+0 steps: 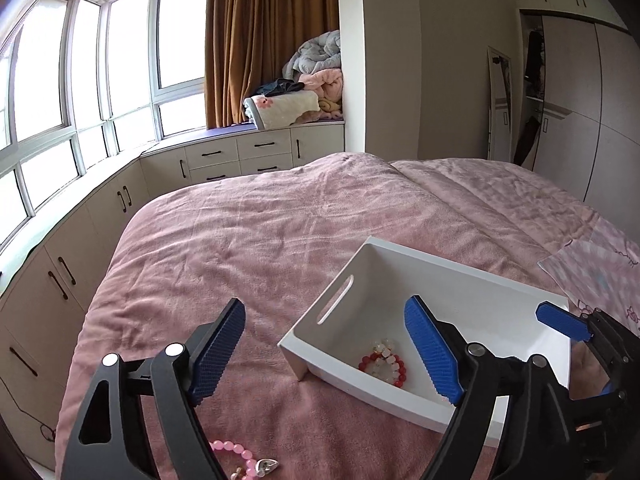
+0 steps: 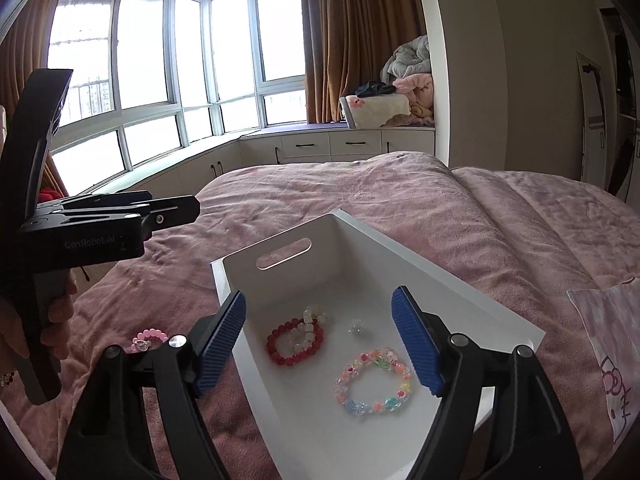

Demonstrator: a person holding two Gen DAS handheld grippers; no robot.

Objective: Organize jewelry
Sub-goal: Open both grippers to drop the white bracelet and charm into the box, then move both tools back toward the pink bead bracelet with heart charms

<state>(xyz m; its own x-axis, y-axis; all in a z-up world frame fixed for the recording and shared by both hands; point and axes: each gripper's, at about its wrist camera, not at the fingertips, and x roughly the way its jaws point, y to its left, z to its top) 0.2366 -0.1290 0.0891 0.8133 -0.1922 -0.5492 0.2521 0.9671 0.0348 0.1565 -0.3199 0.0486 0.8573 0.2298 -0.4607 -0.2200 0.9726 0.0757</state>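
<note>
A white box with a slot handle sits on the pink bed; it also shows in the left wrist view. Inside lie a red bead bracelet, a clear white bead bracelet, a multicolour bead bracelet and a small clear trinket. A pink bead bracelet with a heart charm lies on the bedspread left of the box, below my left gripper, which is open and empty. My right gripper is open and empty above the box. In the left wrist view the right gripper's blue fingertip shows over the box's far corner.
The pink bedspread stretches ahead. A pink patterned pillow lies at the right. White cabinets run under the windows at the left. Folded blankets are piled on the window seat by brown curtains. A wardrobe stands at the right.
</note>
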